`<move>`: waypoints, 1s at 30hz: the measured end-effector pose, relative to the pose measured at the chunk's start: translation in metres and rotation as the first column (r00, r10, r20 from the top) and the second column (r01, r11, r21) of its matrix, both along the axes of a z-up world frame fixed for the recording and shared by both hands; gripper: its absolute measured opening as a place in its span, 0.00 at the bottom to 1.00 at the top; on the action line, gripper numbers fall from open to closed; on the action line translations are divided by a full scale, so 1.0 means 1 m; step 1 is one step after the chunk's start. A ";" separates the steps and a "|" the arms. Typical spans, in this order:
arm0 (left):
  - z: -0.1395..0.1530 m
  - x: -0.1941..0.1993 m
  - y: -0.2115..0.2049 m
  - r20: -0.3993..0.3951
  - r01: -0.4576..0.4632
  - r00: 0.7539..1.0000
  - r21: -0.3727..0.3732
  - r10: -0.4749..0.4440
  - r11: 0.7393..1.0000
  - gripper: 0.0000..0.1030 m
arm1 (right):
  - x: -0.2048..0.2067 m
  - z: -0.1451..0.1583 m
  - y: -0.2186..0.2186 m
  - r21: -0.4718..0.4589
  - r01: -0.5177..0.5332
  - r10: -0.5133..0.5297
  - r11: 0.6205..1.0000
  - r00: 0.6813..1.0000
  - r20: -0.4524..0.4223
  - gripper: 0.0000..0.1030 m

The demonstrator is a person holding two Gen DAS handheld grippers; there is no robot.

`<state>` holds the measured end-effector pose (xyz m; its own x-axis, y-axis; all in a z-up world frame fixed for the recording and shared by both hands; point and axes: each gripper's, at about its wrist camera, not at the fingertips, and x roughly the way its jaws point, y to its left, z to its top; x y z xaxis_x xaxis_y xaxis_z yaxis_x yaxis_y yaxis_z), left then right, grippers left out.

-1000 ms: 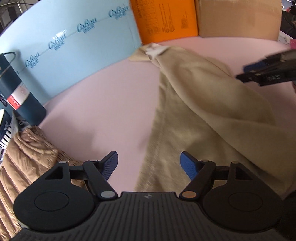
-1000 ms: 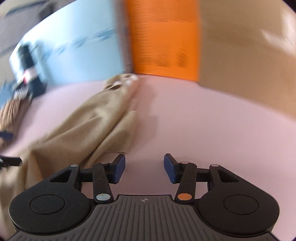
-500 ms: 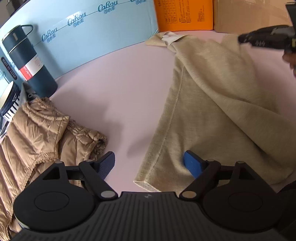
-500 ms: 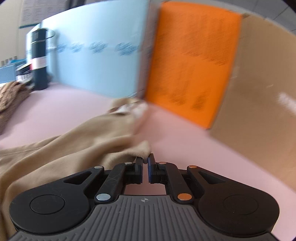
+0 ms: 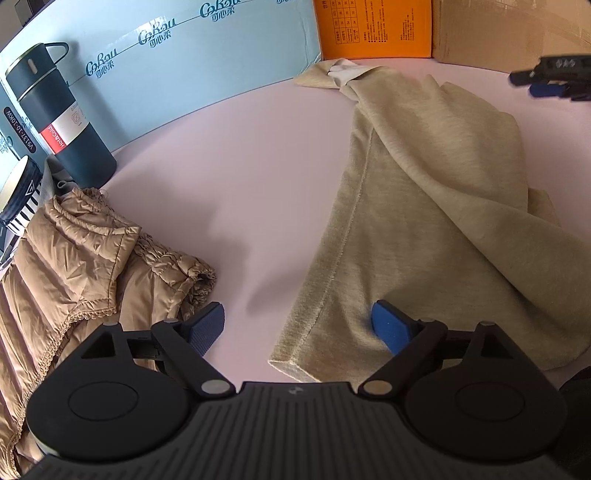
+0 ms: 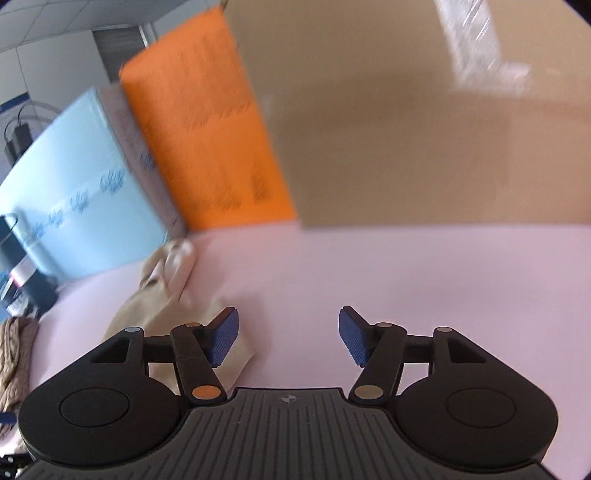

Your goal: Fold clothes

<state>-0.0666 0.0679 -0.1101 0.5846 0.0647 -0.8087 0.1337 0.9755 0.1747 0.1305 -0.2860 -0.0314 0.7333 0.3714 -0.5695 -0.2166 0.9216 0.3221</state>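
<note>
A beige garment [image 5: 424,192] lies loosely folded on the pink table [image 5: 240,166], its white label end near the orange box. My left gripper [image 5: 297,317] hovers over the near hem corner. Its jaws are opening, with the hem edge lying between them untouched and the right pad over the cloth. My right gripper [image 6: 288,328] is above bare table, jaws opening with nothing between them. The garment [image 6: 162,295] sits just left of its left finger. In the left wrist view the right gripper [image 5: 550,75] shows at the far right, beyond the garment.
A brown puffer jacket [image 5: 74,266] is heaped at the left. Behind it stand a dark thermos [image 5: 55,118] and a striped cup [image 5: 18,195]. A light blue box [image 5: 184,55], an orange box [image 5: 373,29] and a cardboard box [image 5: 498,33] wall the far edge.
The right gripper, shut on the garment's edge half a second ago, has let go, spread its jaws and moved right off the cloth. The left gripper's jaws have widened.
</note>
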 end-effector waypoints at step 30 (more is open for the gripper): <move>0.020 0.009 -0.011 0.060 0.033 0.997 0.129 -0.041 0.991 0.96 | -0.073 0.053 0.115 -0.200 -0.481 0.512 0.854 0.844 0.159 0.69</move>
